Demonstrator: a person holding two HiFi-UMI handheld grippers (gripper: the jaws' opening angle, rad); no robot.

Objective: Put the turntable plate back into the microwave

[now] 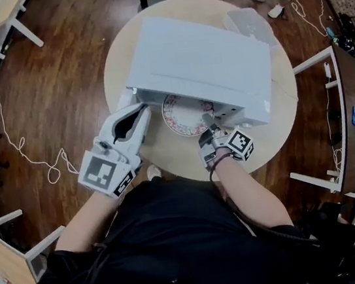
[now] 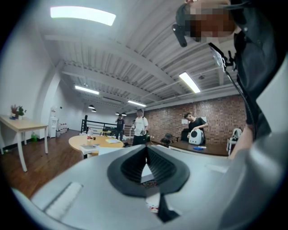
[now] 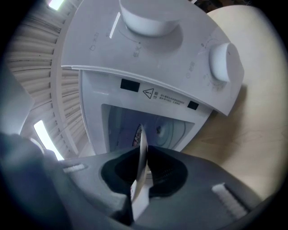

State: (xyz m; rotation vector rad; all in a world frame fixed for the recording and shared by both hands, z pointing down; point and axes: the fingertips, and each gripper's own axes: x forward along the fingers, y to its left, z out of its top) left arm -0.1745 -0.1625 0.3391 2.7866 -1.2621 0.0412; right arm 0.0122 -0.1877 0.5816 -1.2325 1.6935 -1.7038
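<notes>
Right gripper (image 1: 208, 124) clamped the plate (image 1: 183, 114) by its rim; it needed sliding level and centred into the microwave (image 1: 198, 62); left gripper (image 1: 140, 112) sat closed, empty.

**Asker:** How is the scene lit?

**Describer:** Brightly and evenly, from above. A long white ceiling light panel (image 2: 82, 15) glows overexposed in the left gripper view. In the head view the boxy white microwave oven (image 1: 198, 62) looks washed out. The dark glossy plank floor (image 1: 57, 90) carries a soft sheen, and shadows are faint.

**Asker:** And the sharpness?

**Describer:** Both gripper views bulge like a fisheye, with corners fading to black. The grey left gripper (image 2: 146, 148) and right gripper (image 3: 143, 150) sit blurred near the lens. The thin white turntable plate (image 3: 140, 175), seen edge-on, smears too. The microwave's inside is shaded and bluish.
</notes>
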